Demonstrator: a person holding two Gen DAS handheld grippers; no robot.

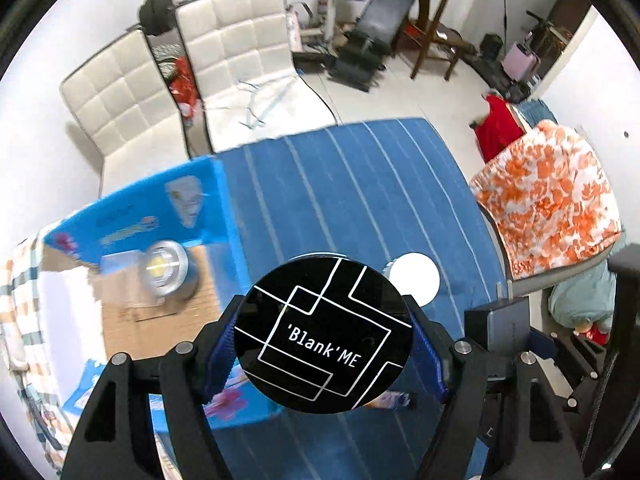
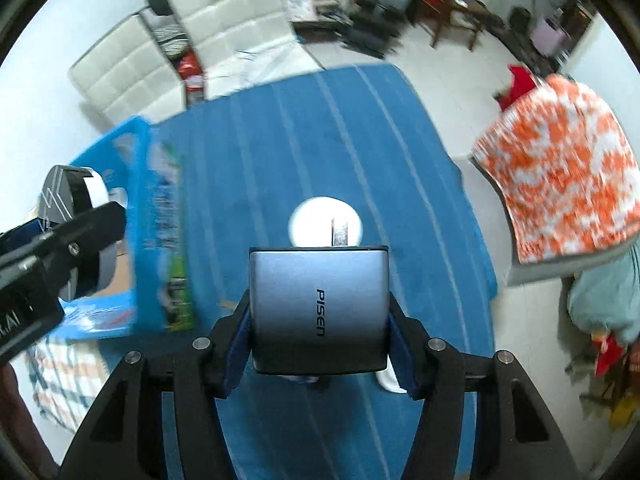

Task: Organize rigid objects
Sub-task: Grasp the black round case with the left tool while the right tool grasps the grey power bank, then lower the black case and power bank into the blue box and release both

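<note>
Left tool (image 1: 324,344) clamped on glossy black round compact (image 1: 323,336); right tool (image 2: 319,320) clamped on smooth grey boxy charger (image 2: 318,312).

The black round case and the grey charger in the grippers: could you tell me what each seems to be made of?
The black round case, held in the left gripper, looks like glossy hard plastic: its flat lid is smooth, with crisp white printed lines. The grey charger, held in the right gripper, has a satin, metallic-looking shell with a soft sheen; whether it is metal or coated plastic cannot be told.
</note>
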